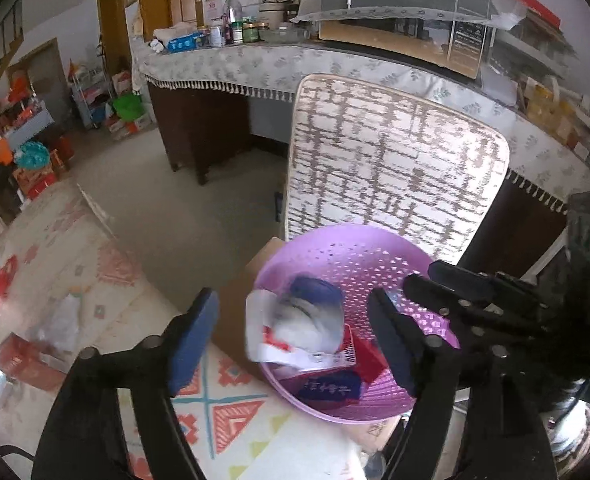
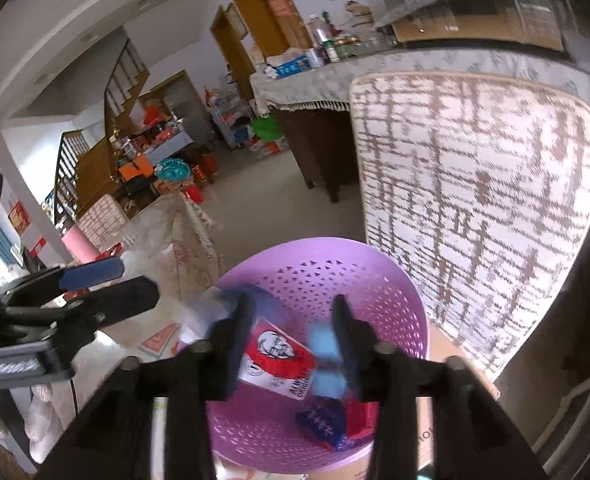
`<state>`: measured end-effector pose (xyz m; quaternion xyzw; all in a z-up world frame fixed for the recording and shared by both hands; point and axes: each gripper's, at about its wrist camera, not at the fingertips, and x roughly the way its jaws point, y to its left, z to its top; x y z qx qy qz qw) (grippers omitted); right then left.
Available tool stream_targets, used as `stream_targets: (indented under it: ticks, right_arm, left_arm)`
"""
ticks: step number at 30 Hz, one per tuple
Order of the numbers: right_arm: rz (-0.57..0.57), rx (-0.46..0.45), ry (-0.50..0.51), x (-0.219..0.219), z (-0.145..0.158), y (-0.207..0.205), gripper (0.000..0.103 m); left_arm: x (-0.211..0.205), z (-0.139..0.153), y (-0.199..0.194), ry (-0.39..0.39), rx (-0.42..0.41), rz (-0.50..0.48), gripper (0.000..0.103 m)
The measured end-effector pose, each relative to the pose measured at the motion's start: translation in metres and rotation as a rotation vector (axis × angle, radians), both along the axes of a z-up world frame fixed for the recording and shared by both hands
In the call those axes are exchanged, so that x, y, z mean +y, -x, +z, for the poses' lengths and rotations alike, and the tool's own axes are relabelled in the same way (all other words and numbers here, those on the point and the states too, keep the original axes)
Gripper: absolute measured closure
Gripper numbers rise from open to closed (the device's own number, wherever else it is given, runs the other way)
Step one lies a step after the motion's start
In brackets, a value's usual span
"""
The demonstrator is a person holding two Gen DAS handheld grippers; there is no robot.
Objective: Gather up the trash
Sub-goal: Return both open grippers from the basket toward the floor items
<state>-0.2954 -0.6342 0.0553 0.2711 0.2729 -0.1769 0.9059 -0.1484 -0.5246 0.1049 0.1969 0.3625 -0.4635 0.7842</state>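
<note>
Left gripper (image 1: 295, 340): fingers spread wide, nothing between them, hovering above the near-left rim of the purple basket (image 1: 379, 248). Basket sits on a cardboard box (image 1: 235, 304) beside the patterned floor rug (image 1: 223, 408); inside lie a red-and-white wrapper (image 2: 279, 360), a dark blue packet (image 2: 323, 424) and a blurred pale scrap (image 1: 311, 320). Right gripper (image 2: 291, 344): fingers apart, empty, over the basket interior, a patterned cushion (image 2: 479, 208) standing upright far right.
</note>
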Motion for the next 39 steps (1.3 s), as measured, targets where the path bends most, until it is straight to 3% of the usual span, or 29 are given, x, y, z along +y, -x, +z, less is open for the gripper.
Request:
stream_targets:
  ticks: [10, 18, 24, 28, 32, 39]
  right_arm:
    - [0.070, 0.003, -0.040, 0.020, -0.011, -0.019, 0.048]
    - [0.189, 0.030, 0.004, 0.072, -0.006, -0.040, 0.047]
    - [0.309, 0.056, 0.039, 0.125, 0.002, -0.066, 0.044]
    - [0.387, 0.027, 0.042, 0.163, 0.013, -0.089, 0.036]
    - [0.453, 0.032, 0.027, 0.198, 0.016, -0.119, 0.036]
    - [0.528, 0.062, 0.022, 0.238, 0.009, -0.156, 0.036]
  left_arm:
    - [0.064, -0.006, -0.009, -0.020, 0.026, 0.111, 0.027]
    - [0.179, 0.010, -0.027, 0.026, -0.038, 0.345, 0.027]
    - [0.273, 0.015, -0.049, -0.044, -0.098, 0.523, 0.026]
    - [0.330, 0.014, -0.084, -0.109, -0.142, 0.618, 0.026]
    - [0.362, 0.004, -0.141, -0.127, -0.096, 0.659, 0.025]
    - [0.365, -0.029, -0.240, -0.189, -0.035, 0.610, 0.025]
